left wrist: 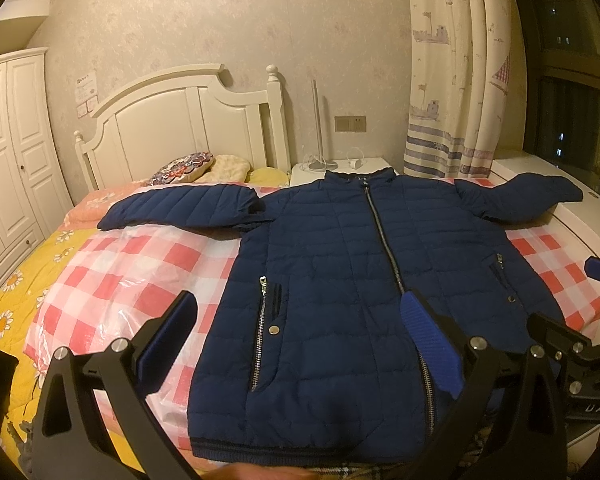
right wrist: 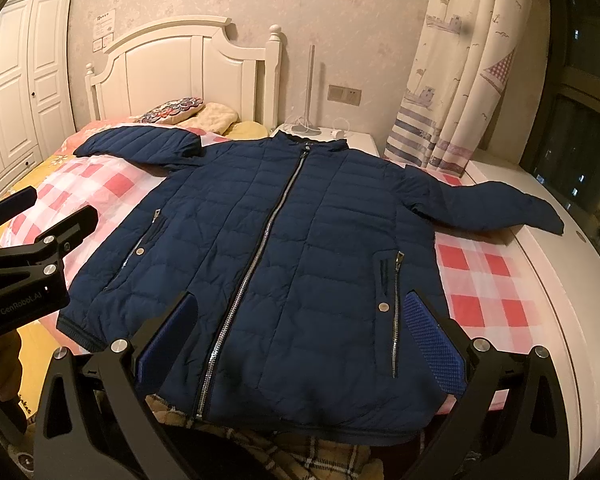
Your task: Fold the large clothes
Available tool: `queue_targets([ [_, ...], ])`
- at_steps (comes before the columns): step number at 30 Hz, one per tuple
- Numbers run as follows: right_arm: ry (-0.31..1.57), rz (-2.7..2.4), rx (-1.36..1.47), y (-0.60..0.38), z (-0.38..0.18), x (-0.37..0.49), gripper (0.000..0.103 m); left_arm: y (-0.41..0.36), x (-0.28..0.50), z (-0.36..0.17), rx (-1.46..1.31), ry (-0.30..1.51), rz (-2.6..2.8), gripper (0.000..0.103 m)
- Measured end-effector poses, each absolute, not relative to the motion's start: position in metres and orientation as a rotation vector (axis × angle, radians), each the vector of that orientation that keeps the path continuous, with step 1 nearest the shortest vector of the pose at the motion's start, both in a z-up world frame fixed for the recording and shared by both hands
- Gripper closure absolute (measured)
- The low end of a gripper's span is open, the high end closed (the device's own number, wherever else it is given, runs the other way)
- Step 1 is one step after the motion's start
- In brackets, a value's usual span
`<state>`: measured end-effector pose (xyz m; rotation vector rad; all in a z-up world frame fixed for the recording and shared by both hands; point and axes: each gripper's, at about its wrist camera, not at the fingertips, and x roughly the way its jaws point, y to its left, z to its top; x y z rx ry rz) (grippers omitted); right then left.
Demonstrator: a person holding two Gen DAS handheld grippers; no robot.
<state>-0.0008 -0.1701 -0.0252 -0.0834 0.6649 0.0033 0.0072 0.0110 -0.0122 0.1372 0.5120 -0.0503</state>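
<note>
Zipped jacket [left wrist: 340, 264] lies flat, collar toward headboard [left wrist: 188, 120], sleeves spread sideways.

I see a navy quilted jacket [right wrist: 284, 248] with a silver zip, on a red-and-white checked sheet [right wrist: 484, 280], over yellow daisy-print bedding [left wrist: 8, 312].

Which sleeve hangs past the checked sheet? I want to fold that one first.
The sleeve on the curtain side: its cuff lies on the white ledge. The other sleeve, nearer the headboard, stays on the bed.

Matt quilted cloth jacket [left wrist: 332, 272] with metal zip [left wrist: 384, 236] — on glossy plastic sheet [left wrist: 140, 268]; painted wood headboard [left wrist: 188, 120].
</note>
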Motion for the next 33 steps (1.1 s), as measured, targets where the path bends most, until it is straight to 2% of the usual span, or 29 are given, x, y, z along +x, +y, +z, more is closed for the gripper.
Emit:
queue_targets([
  [5, 0.666, 0.010, -0.032, -0.195, -0.042, 0.025, 0.005, 0.003, 0.044, -0.041, 0.160, 0.600, -0.057, 0.002],
  [10, 0.743, -0.144, 0.006, -0.252, -0.076, 0.090, 0.005, -0.025, 0.144, -0.085, 0.245, 0.798, -0.093, 0.002],
  [14, 0.791, -0.237, 0.251, -0.339, -0.102, 0.140, 0.005, -0.036, 0.228, -0.117, 0.291, 0.919, -0.035, 0.002],
  [19, 0.775, -0.357, 0.427, -0.428, -0.117, 0.182, 0.004, -0.029, 0.298, -0.127, 0.205, 0.937, -0.026, 0.002],
  [23, 0.758, -0.447, 0.531, -0.496, -0.128, 0.221, 0.004, -0.031, 0.336, -0.139, 0.250, 0.951, -0.024, 0.002],
  [30, 0.718, -0.521, 0.661, -0.563, -0.139, 0.265, 0.004, -0.022, 0.357, -0.155, 0.170, 0.926, -0.077, 0.002],
  [31, 0.714, -0.527, 0.649, -0.566, -0.137, 0.270, 0.005, -0.018, 0.357, -0.157, 0.134, 0.930, -0.091, 0.002],
  [33, 0.694, -0.533, 0.621, -0.573, -0.132, 0.278, 0.013, -0.012, 0.359, -0.158, 0.081, 0.937, -0.117, 0.002],
])
